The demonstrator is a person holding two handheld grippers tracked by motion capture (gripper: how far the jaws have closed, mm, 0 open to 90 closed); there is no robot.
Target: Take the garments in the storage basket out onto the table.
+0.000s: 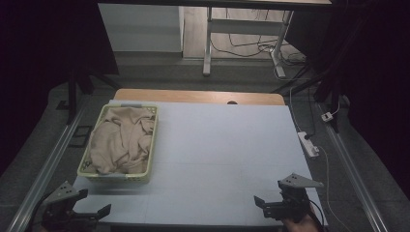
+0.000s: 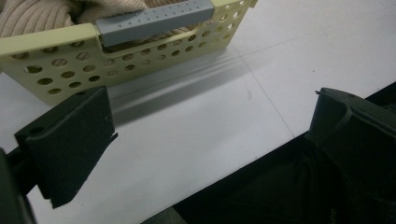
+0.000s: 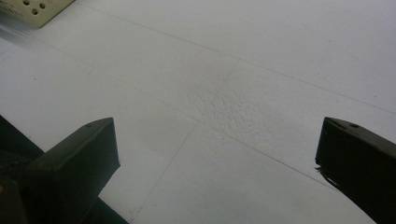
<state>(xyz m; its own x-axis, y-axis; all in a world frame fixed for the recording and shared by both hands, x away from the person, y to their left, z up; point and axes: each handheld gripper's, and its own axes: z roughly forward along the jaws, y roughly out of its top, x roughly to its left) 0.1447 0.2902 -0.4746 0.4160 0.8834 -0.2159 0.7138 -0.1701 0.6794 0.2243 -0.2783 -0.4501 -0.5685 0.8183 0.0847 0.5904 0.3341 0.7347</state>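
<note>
Bench [image 1: 212, 145] mostly bare. Basket [image 1: 119, 177] at left, beige sweater [image 1: 121, 140] heaped inside (not yet touched). Left gripper [image 1: 94, 205] sits just beside the basket's near end, fingers apart, holding nothing. Right gripper [image 1: 268, 203] well apart at near right edge, fingers apart too. Looks like pre-grasp; next move: left reaches over the rim for the sweater.

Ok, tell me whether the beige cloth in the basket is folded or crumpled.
Crumpled: the beige cloth lies bunched in loose, uneven folds, filling the yellow basket.
</note>
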